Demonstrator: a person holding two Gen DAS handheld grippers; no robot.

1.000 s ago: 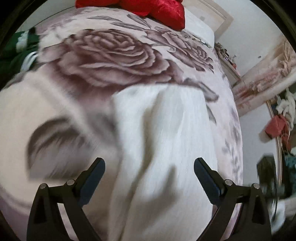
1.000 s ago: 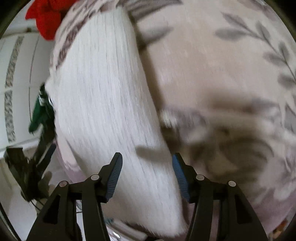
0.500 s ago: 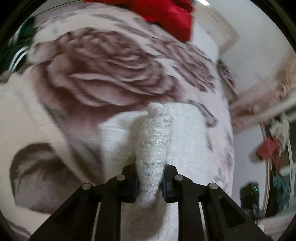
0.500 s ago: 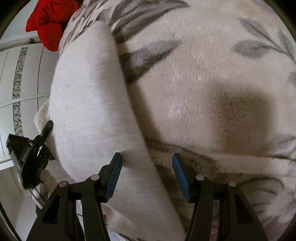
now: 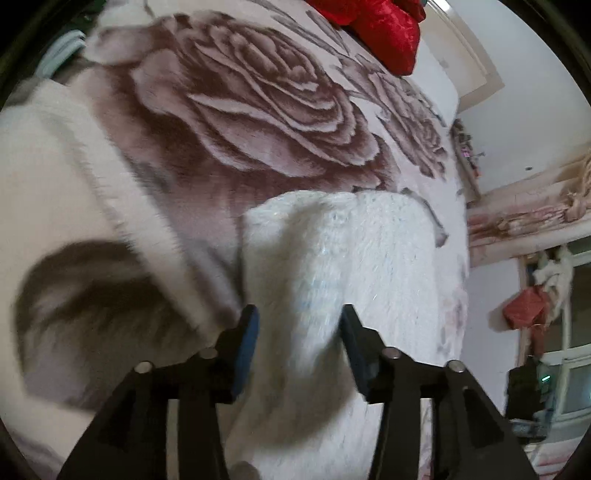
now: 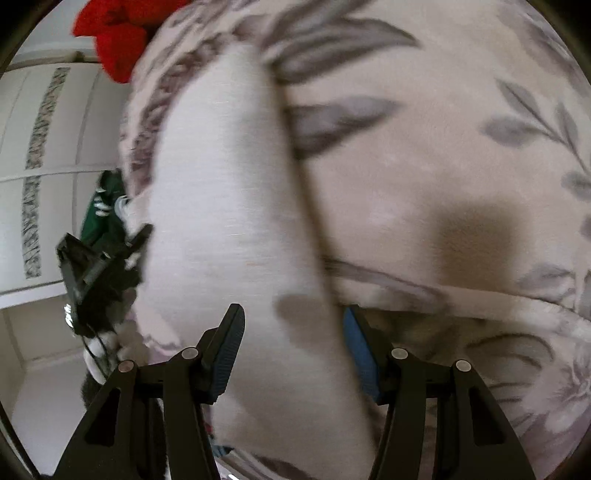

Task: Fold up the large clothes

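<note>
Left jaws: the left gripper [image 5: 299, 332] has its jaws about half apart and they are opening. The fluffy white garment [image 5: 343, 266] lies between and under them, but the pads do not squeeze it.
Right jaws: the right gripper [image 6: 293, 339] has its jaws about half apart. The edge of the white garment [image 6: 229, 221] lies under them. The picture is blurry here, and no pad seems to press on the cloth.
Where the garment is: it lies on the bed, on top of the rose blanket [image 5: 258, 110], as a long folded shape.
Writing: no words or labels can be read.
Things around: a red cushion [image 5: 384, 33] sits at the far end of the bed. A green cloth [image 6: 103, 210] lies by the bed's edge, near the left gripper as seen from the right camera. A white wardrobe [image 6: 48, 155] stands behind it. Red and white clothes [image 5: 528, 306] hang by a window.
In the way: nothing covers the garment.
</note>
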